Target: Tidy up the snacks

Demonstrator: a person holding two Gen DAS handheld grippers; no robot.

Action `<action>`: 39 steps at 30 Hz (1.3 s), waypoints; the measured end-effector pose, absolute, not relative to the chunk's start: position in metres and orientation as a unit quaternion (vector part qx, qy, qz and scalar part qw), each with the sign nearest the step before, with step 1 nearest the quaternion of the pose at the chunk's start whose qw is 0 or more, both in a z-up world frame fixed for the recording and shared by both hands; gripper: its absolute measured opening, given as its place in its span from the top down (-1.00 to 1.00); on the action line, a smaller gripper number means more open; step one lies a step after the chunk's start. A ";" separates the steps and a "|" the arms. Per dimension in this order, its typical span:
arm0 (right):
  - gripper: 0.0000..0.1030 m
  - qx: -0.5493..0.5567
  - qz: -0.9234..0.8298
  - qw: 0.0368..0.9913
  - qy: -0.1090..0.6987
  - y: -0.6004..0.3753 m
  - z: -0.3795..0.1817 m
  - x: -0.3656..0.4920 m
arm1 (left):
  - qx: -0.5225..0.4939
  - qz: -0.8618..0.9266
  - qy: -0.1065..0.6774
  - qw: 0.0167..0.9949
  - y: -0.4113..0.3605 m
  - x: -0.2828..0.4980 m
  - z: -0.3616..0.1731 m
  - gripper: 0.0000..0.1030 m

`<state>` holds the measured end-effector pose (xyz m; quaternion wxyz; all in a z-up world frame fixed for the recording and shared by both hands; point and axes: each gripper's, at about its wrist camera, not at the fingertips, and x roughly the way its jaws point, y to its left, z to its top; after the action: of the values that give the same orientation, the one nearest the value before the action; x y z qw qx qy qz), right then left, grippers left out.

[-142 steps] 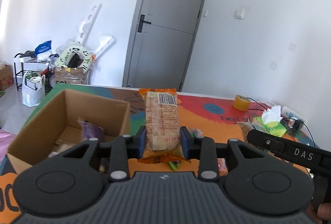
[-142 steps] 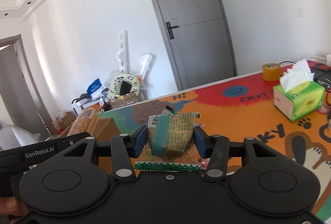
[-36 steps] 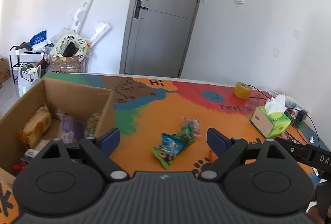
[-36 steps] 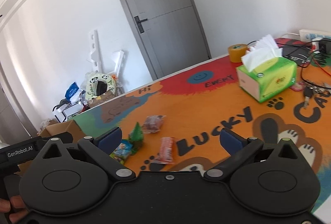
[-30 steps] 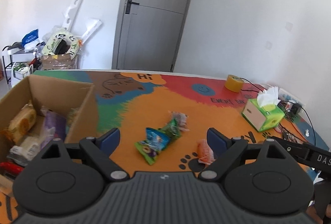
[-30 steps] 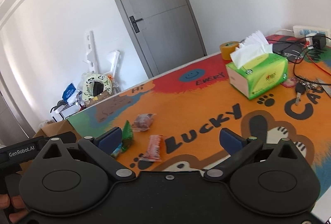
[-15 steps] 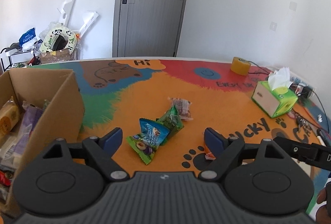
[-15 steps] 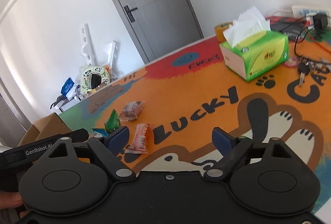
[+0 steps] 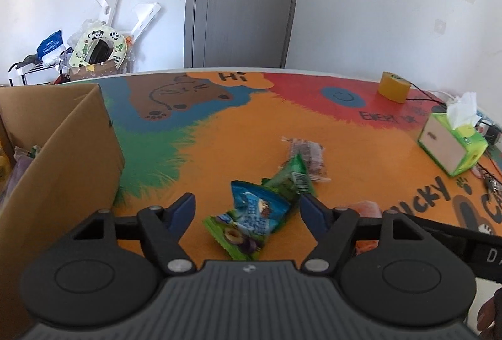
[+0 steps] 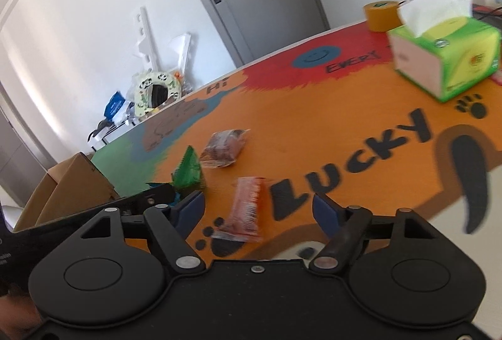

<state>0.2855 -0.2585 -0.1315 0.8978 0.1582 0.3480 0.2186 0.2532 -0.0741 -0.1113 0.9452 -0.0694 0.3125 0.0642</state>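
Both grippers hover low over the desk [image 9: 219,126] with jaws spread wide and nothing between them. The left gripper [image 9: 247,208] faces a small heap of snacks: a blue packet [image 9: 257,211] lies on top of a green plum packet [image 9: 233,238], and a second green packet [image 9: 291,175] leans against the blue one from behind. Just beyond it sits a clear-wrapped brown snack [image 9: 306,154]. An orange packet [image 9: 365,209] shows partly behind the left gripper's right finger.

The right gripper [image 10: 259,205] is lined up on that orange packet [image 10: 246,211], which lies flat on the desk between its fingers, untouched. Beyond it are the upright green packet [image 10: 187,171] and the brown snack [image 10: 224,148].

A cardboard box [image 9: 62,158] stands at the desk's left edge, with some packets inside. Far to the right are a tissue box [image 10: 445,57] and a tape roll [image 10: 381,14].
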 end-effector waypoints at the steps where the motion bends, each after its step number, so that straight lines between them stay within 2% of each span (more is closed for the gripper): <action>1: -0.41 0.155 0.223 0.897 0.349 -0.254 -0.132 0.288 | -0.069 0.065 0.313 0.945 -0.073 0.255 -0.113 -0.41; 5: -0.32 0.145 0.235 0.891 0.359 -0.239 -0.133 0.295 | -0.074 0.071 0.320 0.942 -0.069 0.260 -0.120 -0.36; 10: -0.11 0.124 0.233 0.892 0.367 -0.229 -0.137 0.296 | -0.083 0.063 0.326 0.940 -0.067 0.263 -0.127 0.02; 11: -0.05 0.115 0.230 0.895 0.365 -0.228 -0.136 0.294 | -0.079 0.063 0.325 0.940 -0.069 0.262 -0.128 0.08; 12: 0.02 0.109 0.226 0.897 0.365 -0.226 -0.136 0.292 | -0.081 0.062 0.324 0.941 -0.069 0.261 -0.128 0.26; 13: 0.23 0.104 0.220 0.899 0.365 -0.226 -0.136 0.290 | -0.084 0.060 0.323 0.941 -0.068 0.260 -0.128 0.39; 14: 0.41 0.100 0.215 0.900 0.366 -0.226 -0.136 0.292 | -0.088 0.058 0.324 0.940 -0.067 0.260 -0.128 0.39; 16: 0.56 0.104 0.217 0.898 0.369 -0.229 -0.137 0.292 | -0.097 0.053 0.323 0.940 -0.066 0.257 -0.128 0.41; 24: 0.59 0.122 0.211 0.902 0.355 -0.245 -0.131 0.276 | -0.106 0.040 0.309 0.944 -0.070 0.237 -0.118 0.41; 39: 0.59 0.131 0.222 0.921 0.291 -0.247 -0.083 0.243 | -0.113 0.033 0.242 0.963 -0.062 0.192 -0.061 0.41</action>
<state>0.2430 -0.2472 -0.0825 0.9214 0.1305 0.2914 0.2217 0.1916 -0.0620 -0.0615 0.9630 -0.1132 0.2422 0.0333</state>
